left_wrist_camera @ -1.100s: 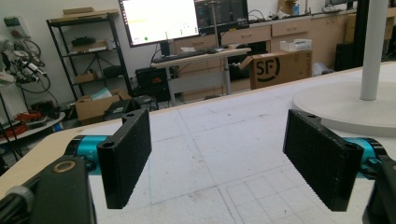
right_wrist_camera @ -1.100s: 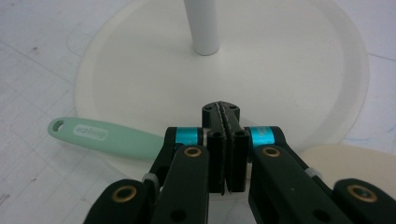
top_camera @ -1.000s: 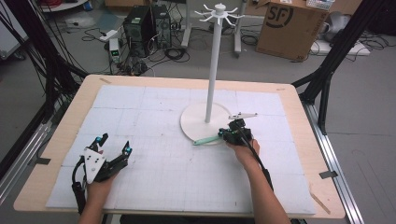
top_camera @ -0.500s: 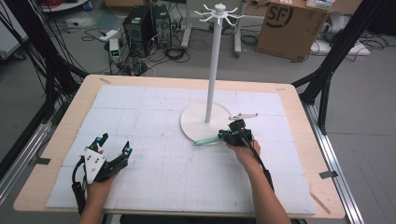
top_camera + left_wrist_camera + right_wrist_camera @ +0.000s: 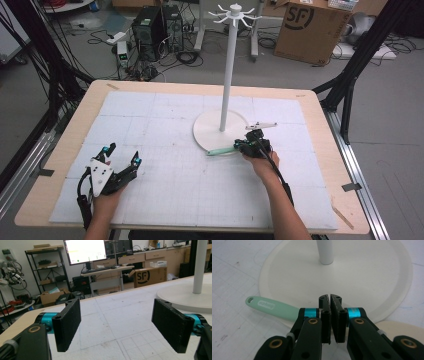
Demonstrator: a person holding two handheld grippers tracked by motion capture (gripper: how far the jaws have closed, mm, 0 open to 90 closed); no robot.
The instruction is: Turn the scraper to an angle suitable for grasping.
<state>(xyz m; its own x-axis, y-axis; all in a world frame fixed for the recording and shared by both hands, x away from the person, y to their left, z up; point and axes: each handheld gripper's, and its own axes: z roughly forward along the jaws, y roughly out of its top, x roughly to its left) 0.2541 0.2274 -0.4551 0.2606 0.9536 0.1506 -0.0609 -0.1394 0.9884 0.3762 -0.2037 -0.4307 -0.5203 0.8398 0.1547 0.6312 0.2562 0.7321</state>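
A utensil with a mint-green handle [image 5: 221, 151] [image 5: 274, 307] lies across the near rim of the white stand's round base [image 5: 210, 131] [image 5: 367, 277], its cream head [image 5: 397, 327] off to the right. My right gripper [image 5: 246, 146] [image 5: 329, 297] sits directly over it. Its jaws have just been opening a hair and stand all but together. Nothing shows between the pads; the handle passes under the fingers. My left gripper [image 5: 121, 154] [image 5: 116, 306] rests at the mat's front left, open and empty.
The stand's tall white pole [image 5: 227, 75] [image 5: 200, 265] carries a ring of hooks [image 5: 234, 11] at the top. A white gridded mat [image 5: 165, 130] covers the wooden table. Black frame legs flank both sides; a cardboard box [image 5: 312, 25] stands on the floor behind.
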